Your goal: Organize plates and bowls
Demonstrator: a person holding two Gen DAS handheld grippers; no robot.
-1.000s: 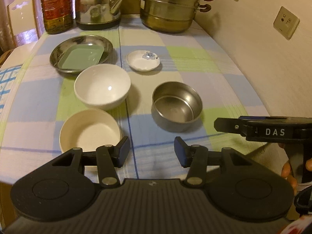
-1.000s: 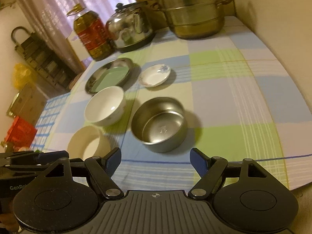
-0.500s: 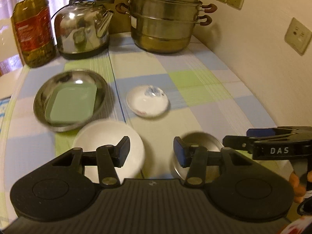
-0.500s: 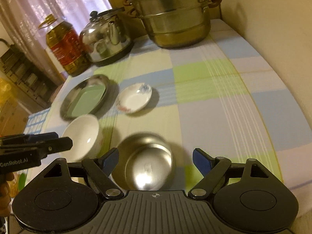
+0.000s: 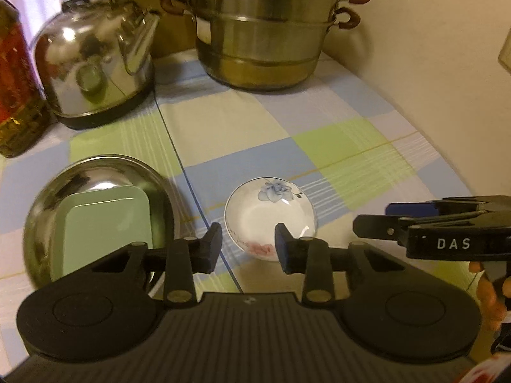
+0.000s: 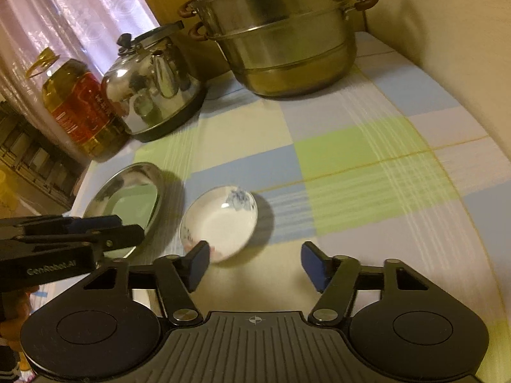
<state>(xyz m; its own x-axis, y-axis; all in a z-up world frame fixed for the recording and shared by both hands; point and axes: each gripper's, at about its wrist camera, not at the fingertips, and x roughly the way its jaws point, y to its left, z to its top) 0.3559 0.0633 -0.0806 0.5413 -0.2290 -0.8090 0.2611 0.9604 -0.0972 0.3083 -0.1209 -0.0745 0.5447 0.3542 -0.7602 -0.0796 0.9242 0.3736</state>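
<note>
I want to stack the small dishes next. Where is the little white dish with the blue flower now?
In both wrist views the little white dish sits on the checked tablecloth, just right of the steel plate holding the green tray, apart from it.

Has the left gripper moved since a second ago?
Yes. The left gripper has gone forward along the table toward the kettle; its closing jaws, nothing between them, now frame the flowered dish.

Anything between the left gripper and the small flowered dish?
Nothing visible. The small flowered dish sits just past the closing, empty left gripper; the steel plate lies off to its left, and the right gripper off to the right.
</note>
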